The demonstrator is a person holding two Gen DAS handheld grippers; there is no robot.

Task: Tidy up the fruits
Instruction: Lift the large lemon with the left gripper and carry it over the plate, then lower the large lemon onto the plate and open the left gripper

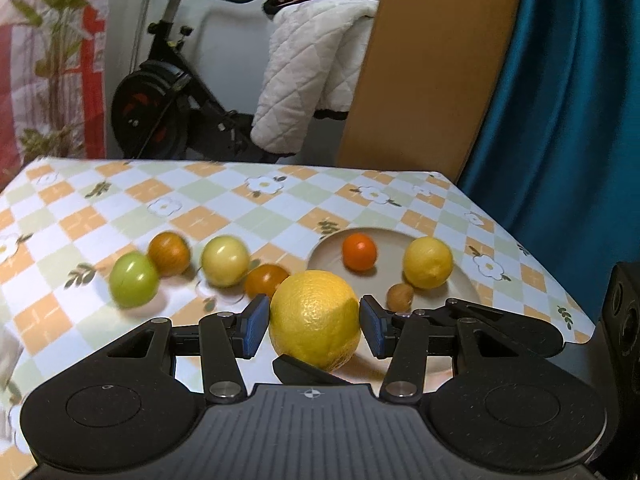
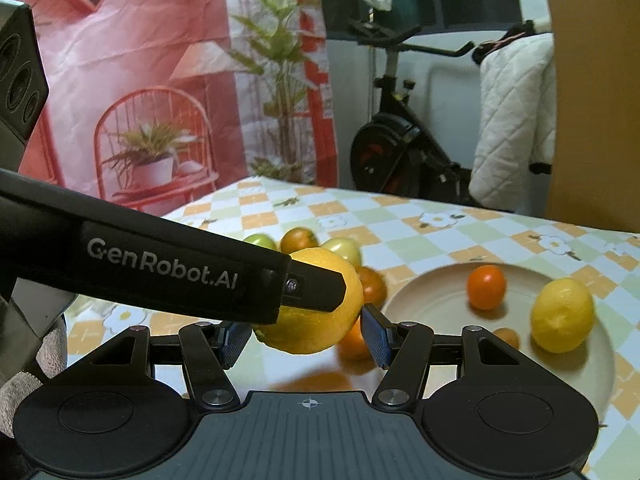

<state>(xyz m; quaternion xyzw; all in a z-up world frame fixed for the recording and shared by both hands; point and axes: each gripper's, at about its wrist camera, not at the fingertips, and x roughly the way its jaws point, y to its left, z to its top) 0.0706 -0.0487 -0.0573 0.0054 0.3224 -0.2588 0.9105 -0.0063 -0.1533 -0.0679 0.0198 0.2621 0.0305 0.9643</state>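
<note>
Both tongs (image 1: 315, 322) (image 2: 304, 334) clamped around one big yellow citrus (image 1: 315, 320), above the table.

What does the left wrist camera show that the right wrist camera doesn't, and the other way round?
Left wrist only: a blue curtain at the right. Right wrist only: the left gripper from its lettered side, and a printed red chair. Both: the large yellow fruit between the pads, the plate holding an orange fruit and a lemon, the exercise bike.
</note>
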